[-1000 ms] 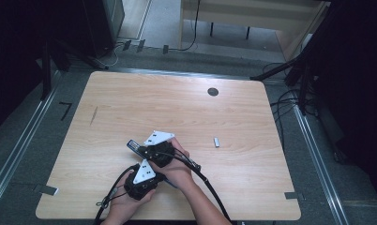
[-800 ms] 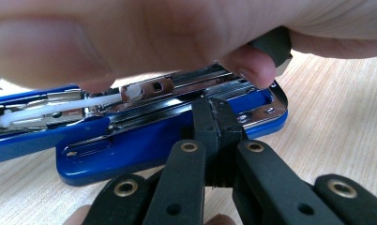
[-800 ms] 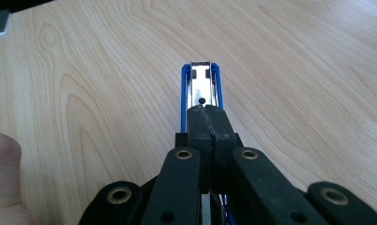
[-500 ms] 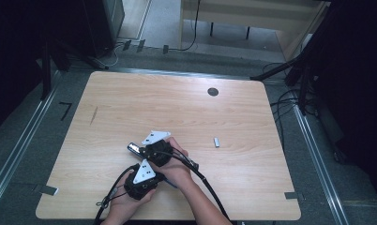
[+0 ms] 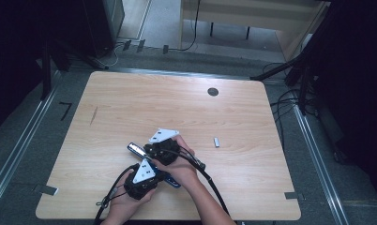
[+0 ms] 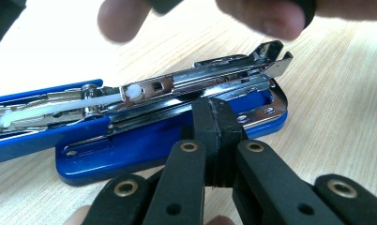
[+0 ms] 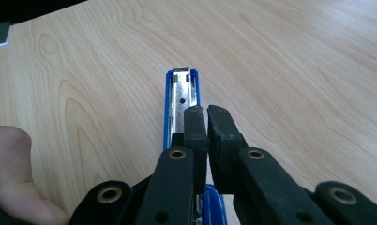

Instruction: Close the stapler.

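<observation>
stapler (image 6: 168, 136): blue, opened out flat on the table (image 5: 252, 117) near its front edge, magazine bared, likely for reloading.
left gripper (image 6: 218, 115): jaws closed together, tips pressed on the stapler's base, apparently to pin it.
right gripper (image 7: 207, 123): jaws nearly together, a thin gap between them, nothing clamped; tips over the metal rail.
high view: both hands crowded over the stapler; a small metal piece (image 5: 216, 142) well apart, to the right.
left gripper view: spring and pusher inside the magazine.

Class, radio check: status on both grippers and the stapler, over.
Left gripper shut, pressing the blue stapler base. Right gripper jaws barely parted over its open top. Staple strip lies apart, nothing blocking.
</observation>
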A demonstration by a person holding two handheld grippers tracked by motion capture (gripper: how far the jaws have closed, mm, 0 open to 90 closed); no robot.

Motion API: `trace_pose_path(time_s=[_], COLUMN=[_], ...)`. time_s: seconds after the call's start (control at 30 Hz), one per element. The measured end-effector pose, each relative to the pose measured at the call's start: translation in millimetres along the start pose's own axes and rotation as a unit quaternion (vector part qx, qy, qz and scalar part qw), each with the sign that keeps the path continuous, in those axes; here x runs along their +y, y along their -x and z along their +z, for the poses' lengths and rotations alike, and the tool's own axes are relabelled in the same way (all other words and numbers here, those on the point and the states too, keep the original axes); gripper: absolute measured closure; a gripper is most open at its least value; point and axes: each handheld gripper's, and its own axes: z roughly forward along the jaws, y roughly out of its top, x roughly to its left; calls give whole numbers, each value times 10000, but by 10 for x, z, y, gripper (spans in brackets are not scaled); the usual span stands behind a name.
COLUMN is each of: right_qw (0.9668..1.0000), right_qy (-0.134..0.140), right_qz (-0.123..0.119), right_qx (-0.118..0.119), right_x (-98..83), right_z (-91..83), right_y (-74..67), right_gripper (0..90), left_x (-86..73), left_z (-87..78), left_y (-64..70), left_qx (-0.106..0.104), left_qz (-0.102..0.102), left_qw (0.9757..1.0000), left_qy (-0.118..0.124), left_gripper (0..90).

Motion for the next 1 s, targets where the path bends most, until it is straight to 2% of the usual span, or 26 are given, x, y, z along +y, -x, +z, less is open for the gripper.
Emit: trace_pose_path(time_s=[0.23,0.43,0.77,1.0], right_qw=[9998,9996,9990,9982], right_qy=[140,116,91,57], right_qz=[44,132,139,213], right_qx=[-150,-206,-427,-560], right_x=[-8,-17,-34,-74], right_z=[-119,-164,-222,-301], right_y=[63,93,123,168], right_gripper=[842,788,668,638], left_x=[0,0,-1,-1], left_z=[0,0,0,-1], left_y=[1,1,0,11], left_qx=[-3,-7,-9,24], left_qz=[6,-1,18,41], left_qw=[10000,10000,10000,10000], left_qy=[-1,-2,-2,-4], left_gripper=[900,900,900,900])
